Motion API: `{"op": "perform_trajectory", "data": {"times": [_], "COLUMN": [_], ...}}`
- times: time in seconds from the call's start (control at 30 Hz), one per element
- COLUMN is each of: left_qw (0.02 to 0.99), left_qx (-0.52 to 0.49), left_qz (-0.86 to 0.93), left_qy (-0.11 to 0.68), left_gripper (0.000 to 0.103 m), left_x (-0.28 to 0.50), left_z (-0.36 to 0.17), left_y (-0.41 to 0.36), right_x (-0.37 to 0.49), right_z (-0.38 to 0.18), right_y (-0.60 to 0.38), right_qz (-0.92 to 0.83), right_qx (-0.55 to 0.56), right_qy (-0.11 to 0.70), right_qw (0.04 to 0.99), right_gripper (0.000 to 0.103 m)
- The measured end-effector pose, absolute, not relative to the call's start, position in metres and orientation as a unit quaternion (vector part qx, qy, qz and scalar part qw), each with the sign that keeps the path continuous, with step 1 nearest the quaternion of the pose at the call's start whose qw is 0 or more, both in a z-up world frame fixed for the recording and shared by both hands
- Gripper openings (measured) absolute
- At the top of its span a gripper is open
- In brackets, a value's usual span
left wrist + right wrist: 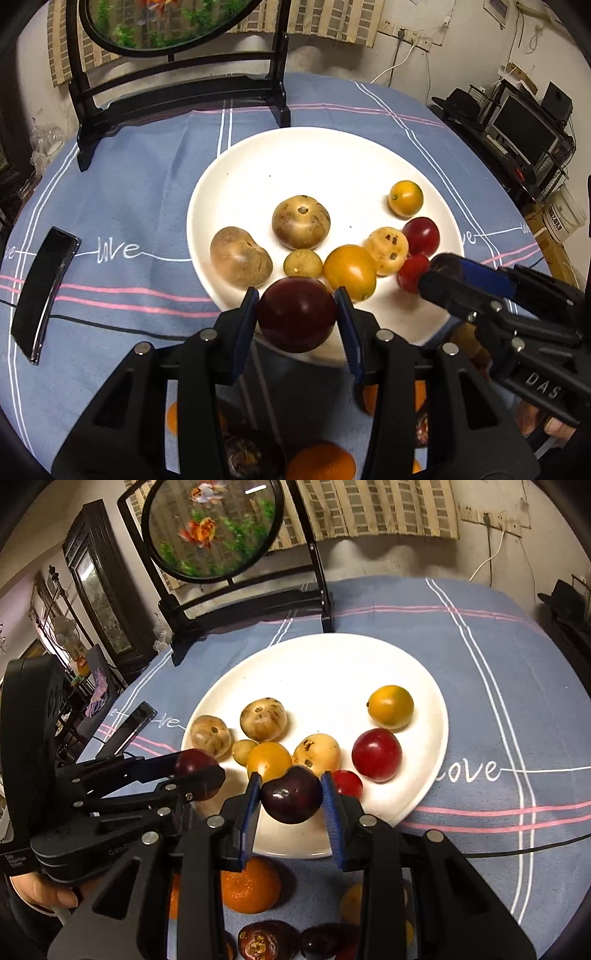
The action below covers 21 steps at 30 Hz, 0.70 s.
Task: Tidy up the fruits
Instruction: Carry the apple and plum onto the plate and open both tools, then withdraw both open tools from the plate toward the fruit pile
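My left gripper (297, 314) is shut on a dark red round fruit (297, 319), held over the near rim of the white plate (314, 155). The right gripper (291, 794) is shut on a smaller dark purple fruit (291, 795), also over the plate's near edge (332, 657). Several fruits lie on the plate: brownish-yellow ones (301, 221), orange ones (351, 271) and red ones (421, 236). In the right wrist view the left gripper (195, 771) comes in from the left with its fruit (194, 762). The right gripper (443, 277) reaches in from the right in the left wrist view.
Loose oranges (249, 890) and dark wrinkled fruits (258, 943) lie on the blue cloth under the grippers. A black phone (44, 291) rests at the left with a cable. A black stand with a round fish picture (177, 92) rises behind the plate.
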<state>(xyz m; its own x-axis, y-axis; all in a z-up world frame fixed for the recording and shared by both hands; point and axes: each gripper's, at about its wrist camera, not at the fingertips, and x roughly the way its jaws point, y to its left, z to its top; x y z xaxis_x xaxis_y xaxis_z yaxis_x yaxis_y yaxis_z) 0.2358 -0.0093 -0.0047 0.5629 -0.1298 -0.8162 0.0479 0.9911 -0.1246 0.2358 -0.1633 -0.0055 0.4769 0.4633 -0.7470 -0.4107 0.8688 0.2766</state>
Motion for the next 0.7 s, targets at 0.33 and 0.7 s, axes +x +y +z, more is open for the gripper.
{"op": "perform_trajectory", "data": {"times": [0.33, 0.7], "left_qw": [0.89, 0.905], "left_qx": [-0.054, -0.025], "left_qz": [-0.053, -0.015], "left_qy": [0.45, 0.424], "left_gripper": [0.062, 0.076], "left_x": [0.219, 0.161], "left_z": [0.004, 0.014], "left_y": [-0.001, 0.019], "right_x": [0.225, 0.181], "right_z": [-0.005, 0.002], "right_y": [-0.167, -0.198], "right_qz": [0.253, 0.227], "right_qx": [0.029, 0.017], "right_qy": [0.452, 0.444], "right_qw": [0.855, 0.866], "right_gripper": [0.042, 0.043]}}
